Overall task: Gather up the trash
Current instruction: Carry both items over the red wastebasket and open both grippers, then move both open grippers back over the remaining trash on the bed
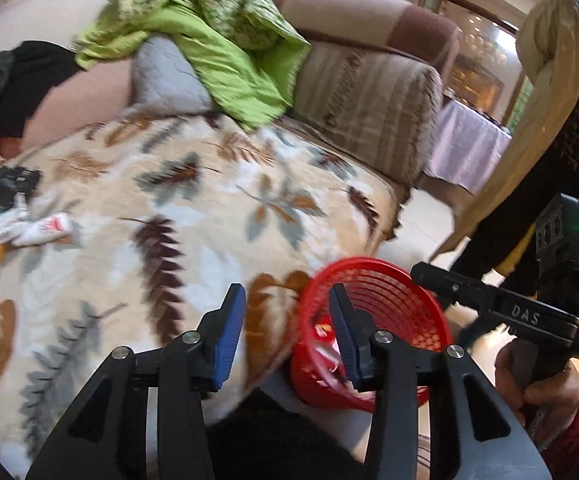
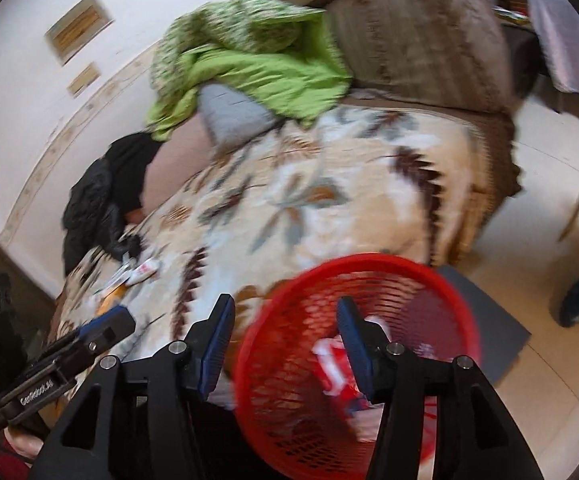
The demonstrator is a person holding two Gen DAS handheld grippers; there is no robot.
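Note:
A red mesh basket (image 1: 385,300) stands on the floor at the sofa's front edge; it also shows in the right wrist view (image 2: 369,276), with red and white wrappers (image 2: 331,360) inside. My left gripper (image 1: 287,336) is open and empty, over the blanket's edge beside the basket. My right gripper (image 2: 285,344) is open and empty, just above the basket's rim. White and red trash (image 1: 47,229) lies on the leaf-patterned blanket (image 1: 193,216) at the far left, small in the right wrist view (image 2: 145,269). An orange wrapper (image 2: 111,295) lies near it.
A green quilt (image 1: 225,48) and a grey pillow (image 1: 165,76) lie at the sofa's back. Black clothes (image 1: 13,88) and a black device (image 1: 15,182) sit at the left. A grey mat (image 2: 489,320) lies under the basket. A cloth-covered table (image 1: 465,148) stands beyond the armrest.

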